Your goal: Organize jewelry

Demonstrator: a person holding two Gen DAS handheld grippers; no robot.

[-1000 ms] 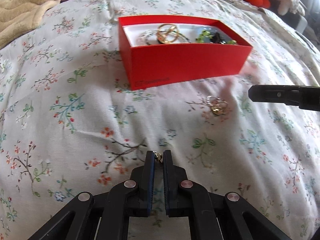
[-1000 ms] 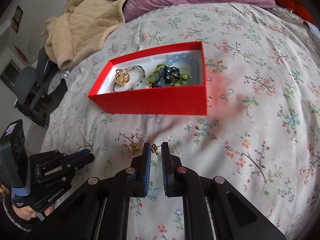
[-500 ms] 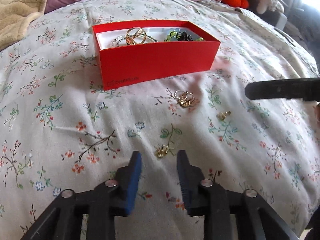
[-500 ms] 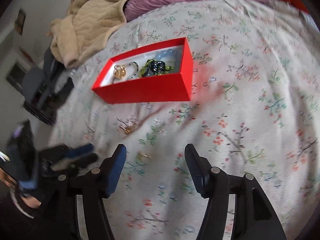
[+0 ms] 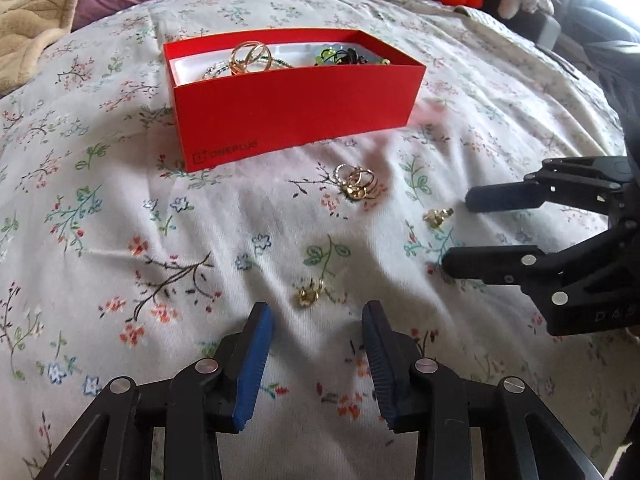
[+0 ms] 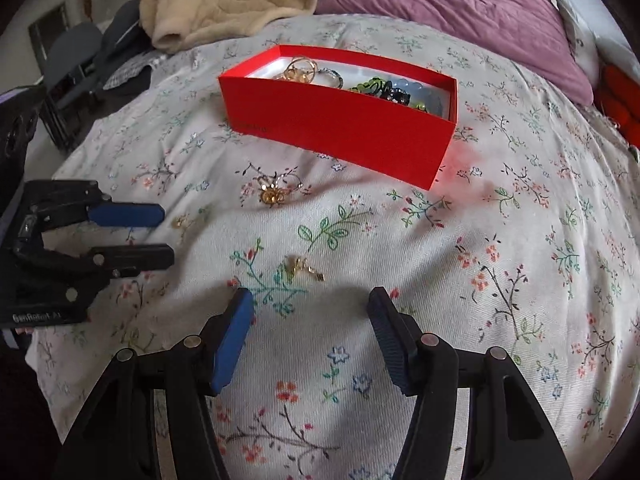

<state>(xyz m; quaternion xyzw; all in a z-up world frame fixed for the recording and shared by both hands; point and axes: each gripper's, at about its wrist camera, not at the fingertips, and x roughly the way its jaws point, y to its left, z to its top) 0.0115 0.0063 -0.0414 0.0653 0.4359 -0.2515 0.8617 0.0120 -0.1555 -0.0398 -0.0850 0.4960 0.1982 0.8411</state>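
Left gripper (image 5: 318, 312) hovers low over the bed (image 5: 120, 220), jaws opening and gripping nothing, a gold earring (image 5: 308, 295) lying loose at their 12 o'clock. Right gripper (image 6: 310, 300) is closing its released, empty jaws, a second gold earring (image 6: 302, 267) just ahead. The red box (image 5: 292, 108) of jewelry sits beyond.

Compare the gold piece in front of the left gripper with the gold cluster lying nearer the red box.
The gold piece is one small item; the gold cluster is bigger, with several rings and a silvery loop. The piece lies just ahead of the left gripper, whose jaws are opening; the cluster lies near the red box. Both rest loose on the floral bedspread.
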